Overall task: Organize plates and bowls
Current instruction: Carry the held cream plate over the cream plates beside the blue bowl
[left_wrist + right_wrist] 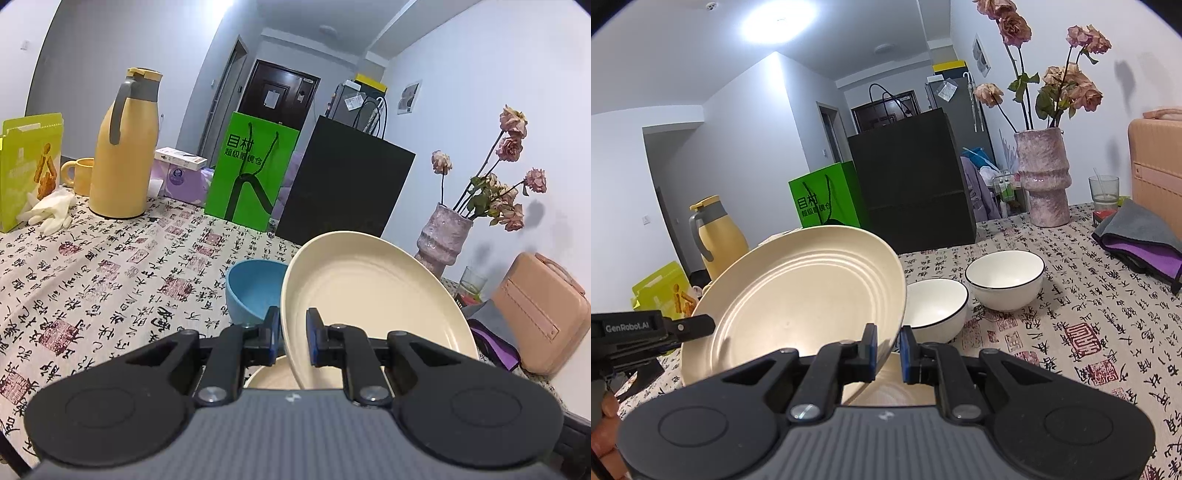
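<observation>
Two claws: your left claw [293,334] and right claw [888,345] each pinch a cream plate [369,291].
Tilt: you angle it, likely for stacking.

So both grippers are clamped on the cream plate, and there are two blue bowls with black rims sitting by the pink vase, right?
Not quite: the two black-rimmed bowls are white, as the right wrist view shows. The rest holds: the left gripper and right gripper both clamp the cream plate, near the pink vase.
</observation>
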Action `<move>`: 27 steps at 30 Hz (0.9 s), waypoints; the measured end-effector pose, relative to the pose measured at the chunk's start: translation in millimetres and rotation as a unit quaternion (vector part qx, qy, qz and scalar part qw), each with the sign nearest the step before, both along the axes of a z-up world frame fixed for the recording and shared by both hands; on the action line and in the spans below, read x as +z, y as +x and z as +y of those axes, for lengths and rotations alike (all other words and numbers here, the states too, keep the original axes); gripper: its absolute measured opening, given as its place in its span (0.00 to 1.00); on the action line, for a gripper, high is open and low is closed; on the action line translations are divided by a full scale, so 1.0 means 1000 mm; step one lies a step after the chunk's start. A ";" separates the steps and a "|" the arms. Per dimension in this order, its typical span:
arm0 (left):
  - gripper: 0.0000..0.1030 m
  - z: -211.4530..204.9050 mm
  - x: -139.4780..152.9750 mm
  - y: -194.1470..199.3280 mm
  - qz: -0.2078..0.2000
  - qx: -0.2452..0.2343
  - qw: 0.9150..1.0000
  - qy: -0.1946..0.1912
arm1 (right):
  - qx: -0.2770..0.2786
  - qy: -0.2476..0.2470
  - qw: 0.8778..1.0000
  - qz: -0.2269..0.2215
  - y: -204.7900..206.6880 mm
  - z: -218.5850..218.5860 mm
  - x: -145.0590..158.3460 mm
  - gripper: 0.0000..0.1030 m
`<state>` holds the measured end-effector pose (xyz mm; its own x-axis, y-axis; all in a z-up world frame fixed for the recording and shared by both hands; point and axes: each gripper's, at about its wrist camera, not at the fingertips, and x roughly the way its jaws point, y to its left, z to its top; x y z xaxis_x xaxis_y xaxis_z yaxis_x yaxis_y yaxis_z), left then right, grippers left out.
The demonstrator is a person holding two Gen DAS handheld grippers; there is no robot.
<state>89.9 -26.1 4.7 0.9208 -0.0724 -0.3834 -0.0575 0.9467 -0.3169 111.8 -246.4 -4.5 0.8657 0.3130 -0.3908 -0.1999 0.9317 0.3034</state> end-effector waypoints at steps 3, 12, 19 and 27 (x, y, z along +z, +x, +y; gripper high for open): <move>0.15 -0.001 -0.002 -0.001 0.003 0.000 1.000 0.000 | 0.000 0.000 1.000 0.001 -0.001 0.000 -0.001 0.12; 0.15 0.000 -0.009 -0.003 0.012 -0.003 1.000 -0.001 | 0.000 -0.002 1.000 0.008 -0.001 -0.001 -0.006 0.12; 0.15 -0.001 -0.015 -0.002 0.020 -0.005 1.000 -0.001 | 0.002 -0.005 1.000 0.017 -0.001 -0.002 -0.010 0.12; 0.15 0.001 -0.021 -0.001 0.027 -0.009 1.000 -0.002 | 0.002 -0.010 1.000 0.025 -0.002 -0.001 -0.016 0.12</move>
<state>88.8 -25.3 -16.2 0.8975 -0.0900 -0.4317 -0.0577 0.9465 -0.3174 110.1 -247.5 -20.0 0.8442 0.3080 -0.4387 -0.1885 0.9368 0.2949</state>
